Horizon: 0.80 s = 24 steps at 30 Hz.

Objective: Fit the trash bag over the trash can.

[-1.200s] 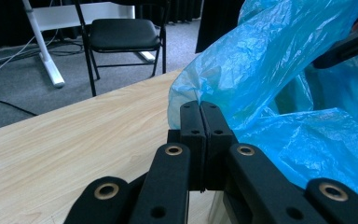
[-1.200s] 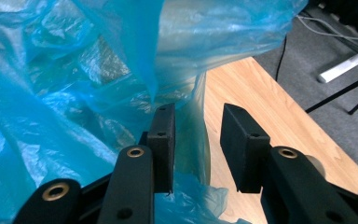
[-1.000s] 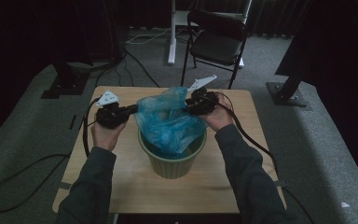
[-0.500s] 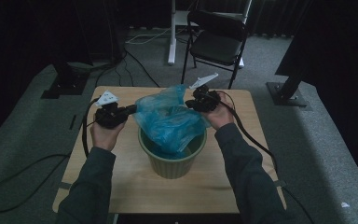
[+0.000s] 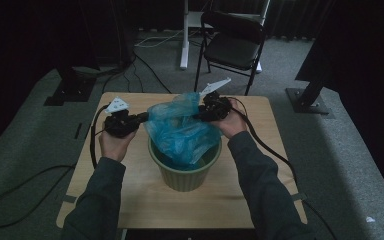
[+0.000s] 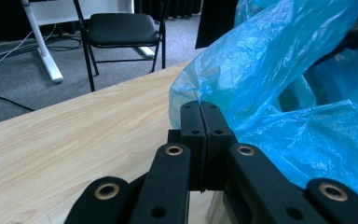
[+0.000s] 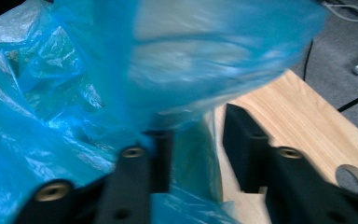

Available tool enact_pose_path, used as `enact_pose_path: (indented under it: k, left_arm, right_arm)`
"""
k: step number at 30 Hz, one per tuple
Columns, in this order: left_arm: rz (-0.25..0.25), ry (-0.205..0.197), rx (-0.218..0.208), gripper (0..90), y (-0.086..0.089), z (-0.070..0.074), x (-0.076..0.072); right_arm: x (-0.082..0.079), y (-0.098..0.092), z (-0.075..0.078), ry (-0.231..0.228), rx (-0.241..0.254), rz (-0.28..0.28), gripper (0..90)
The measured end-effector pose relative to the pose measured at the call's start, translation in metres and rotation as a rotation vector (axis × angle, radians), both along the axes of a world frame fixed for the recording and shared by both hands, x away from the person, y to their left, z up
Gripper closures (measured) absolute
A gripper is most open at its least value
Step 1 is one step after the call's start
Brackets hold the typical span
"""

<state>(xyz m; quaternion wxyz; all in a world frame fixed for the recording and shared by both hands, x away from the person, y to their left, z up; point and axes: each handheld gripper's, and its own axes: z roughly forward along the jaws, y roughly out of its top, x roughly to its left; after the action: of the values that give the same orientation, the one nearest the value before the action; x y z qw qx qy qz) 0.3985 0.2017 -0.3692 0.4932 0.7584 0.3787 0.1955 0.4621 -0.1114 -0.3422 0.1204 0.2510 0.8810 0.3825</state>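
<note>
Left tool [image 6: 200,109] clamped tight on blue bag [image 5: 182,131] rim. Right tool [image 7: 193,149] jaws just reopening, parted, bag film loose between. Bag sits half inside green bin [image 5: 185,172], mid surface [image 5: 130,200]. Regrip right rim, stretch evenly over bin edge.

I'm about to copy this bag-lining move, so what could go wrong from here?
1. The right gripper has just been opening, its fingers apart around the blue bag; that edge may slip free.
2. The left gripper pinches thin film, which could tear if pulled.
3. Tugging might tip the green bin.
</note>
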Motion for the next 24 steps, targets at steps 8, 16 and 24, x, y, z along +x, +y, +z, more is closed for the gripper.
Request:
enact_pose_path:
  k: [8,16,24]
  left_arm:
    - [0.010,0.017,0.008,89.1,0.001,-0.004,0.001]
    - [0.028,0.046,0.022,89.3,0.001,-0.013,0.005]
    - [0.028,0.102,0.020,89.2,0.004,-0.026,0.008]
  right_arm:
    - [0.005,-0.010,0.003,0.003,-0.032,-0.098,90.0]
    - [0.009,-0.019,-0.008,0.025,-0.093,-0.173,90.0]
    - [0.011,-0.042,-0.024,0.090,-0.061,-0.200,90.0]
